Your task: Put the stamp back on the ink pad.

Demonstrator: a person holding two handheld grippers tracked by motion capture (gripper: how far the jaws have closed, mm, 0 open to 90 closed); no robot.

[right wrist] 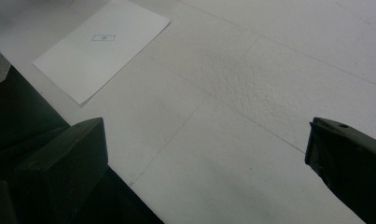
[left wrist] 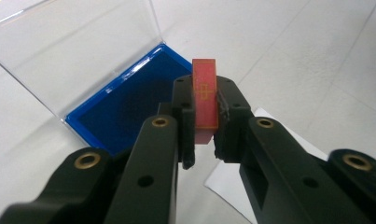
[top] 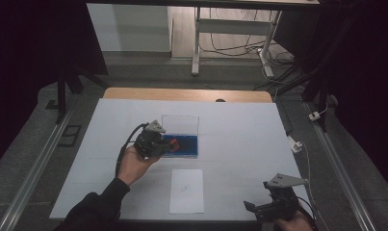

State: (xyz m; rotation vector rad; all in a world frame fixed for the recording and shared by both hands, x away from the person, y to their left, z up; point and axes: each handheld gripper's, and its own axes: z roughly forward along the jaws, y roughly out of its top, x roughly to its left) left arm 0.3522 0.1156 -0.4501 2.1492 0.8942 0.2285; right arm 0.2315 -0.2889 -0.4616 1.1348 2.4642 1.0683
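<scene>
The left gripper (left wrist: 205,135) pinches the red stamp (left wrist: 205,98) over the blue ink pad (left wrist: 125,102), the right gripper (right wrist: 204,154) stands wide and empty, and a tilted press could ink the stamp unevenly.

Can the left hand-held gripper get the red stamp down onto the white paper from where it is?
Probably yes. The left hand-held gripper is shut on the red stamp beside the blue ink pad, and the white paper lies bare just nearer the person, with nothing between.

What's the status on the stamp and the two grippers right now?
Left gripper shut on red stamp, over blue ink pad, lid open. Right gripper open, empty, near table edge. Paper sheet unobstructed.
</scene>
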